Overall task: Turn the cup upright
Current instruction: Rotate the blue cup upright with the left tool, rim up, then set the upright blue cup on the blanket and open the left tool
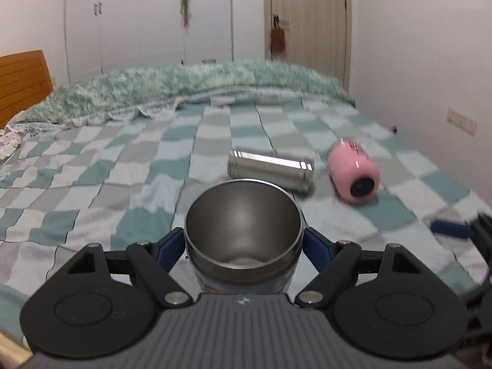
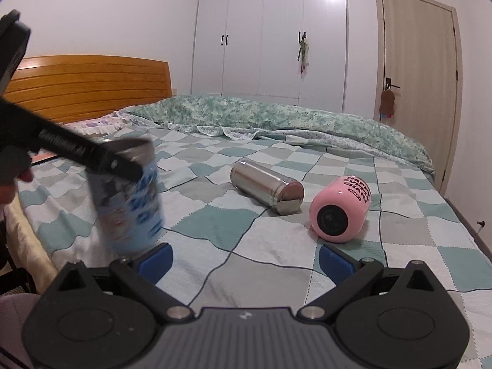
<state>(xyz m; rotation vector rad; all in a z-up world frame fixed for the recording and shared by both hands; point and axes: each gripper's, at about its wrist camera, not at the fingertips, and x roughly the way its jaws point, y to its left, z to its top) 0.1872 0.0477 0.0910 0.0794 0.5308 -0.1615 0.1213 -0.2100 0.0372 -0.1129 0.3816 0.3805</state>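
The left hand-held gripper [image 1: 243, 243] pinches the blue cup [image 1: 243, 233] near the bed [image 2: 276, 264] edge, mouth up, to stand it. The right hand-held gripper [image 2: 244, 259] is spread wide, holding nothing.

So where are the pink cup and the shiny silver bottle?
pink cup [image 2: 339, 212], right wrist view, on its pink side wall.
silver bottle [image 2: 261, 184], right wrist view, mid-body, lying on its side.

My left gripper [image 1: 243, 246] is clamped on a cup [image 1: 243, 233], its blue pads [image 1: 170, 247] pressed to either side just below the rim, open mouth up toward the camera. My right gripper [image 2: 243, 259] hangs low with its blue pads [image 2: 155, 259] spread wide and nothing between them. From the right, the left gripper [image 2: 101, 156] reaches in blurred.
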